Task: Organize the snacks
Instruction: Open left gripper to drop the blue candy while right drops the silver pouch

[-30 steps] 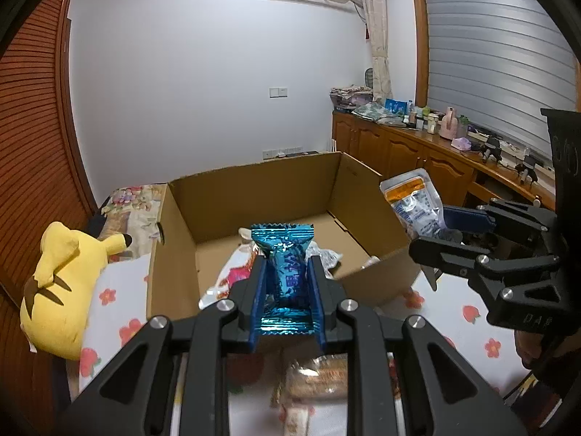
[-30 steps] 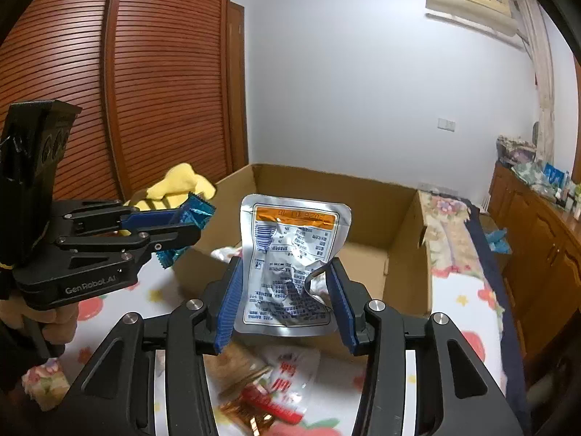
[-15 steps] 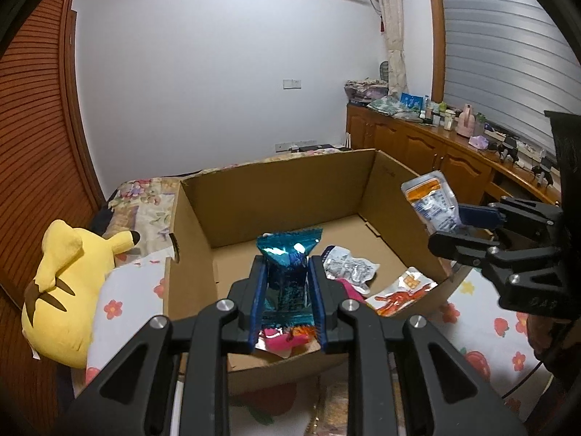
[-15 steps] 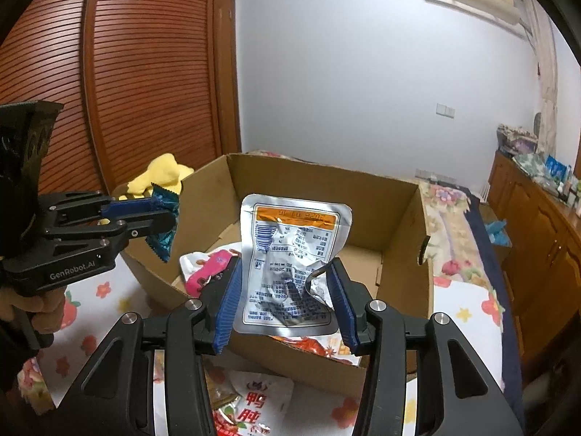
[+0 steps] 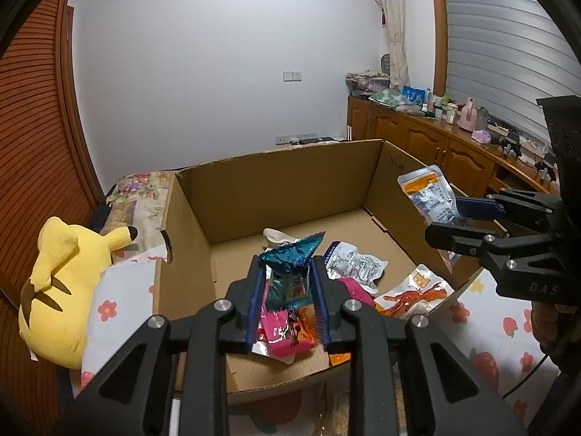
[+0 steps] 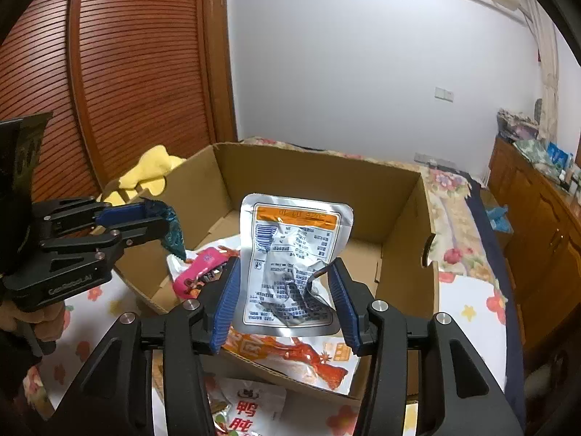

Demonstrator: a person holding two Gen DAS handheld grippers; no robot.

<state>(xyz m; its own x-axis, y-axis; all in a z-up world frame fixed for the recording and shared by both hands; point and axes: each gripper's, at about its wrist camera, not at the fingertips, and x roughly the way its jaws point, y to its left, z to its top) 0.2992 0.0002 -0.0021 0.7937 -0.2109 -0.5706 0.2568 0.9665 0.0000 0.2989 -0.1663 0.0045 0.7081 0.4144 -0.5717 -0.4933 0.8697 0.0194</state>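
Holding a blue wrapper (image 5: 290, 276) pinched narrow between its pads, the left claw (image 5: 288, 301) hangs over the near part of the cardboard box (image 5: 276, 185), as the left wrist view shows. Under it in the box lie a pink packet (image 5: 281, 334), a white pouch (image 5: 354, 263) and an orange-printed bag (image 5: 414, 294). Off to the box's right side the right claw (image 5: 450, 218) carries a silver pouch (image 5: 428, 192) above the right wall. A yellow plush toy (image 5: 58, 283) lies left of the box on the flowered bedsheet (image 5: 123, 290).

From the right wrist view, the right claw (image 6: 287, 305) grips the silver pouch (image 6: 294, 258) at a middling width, over the box's near right corner, while the left claw (image 6: 159, 225) hangs above the left wall.

The step in hand looks like the drop. Each claw next needs to widen, well inside the box walls (image 6: 316, 178). The far half of the box floor is bare, so there is room ahead; the near rim sits close beneath both claws.
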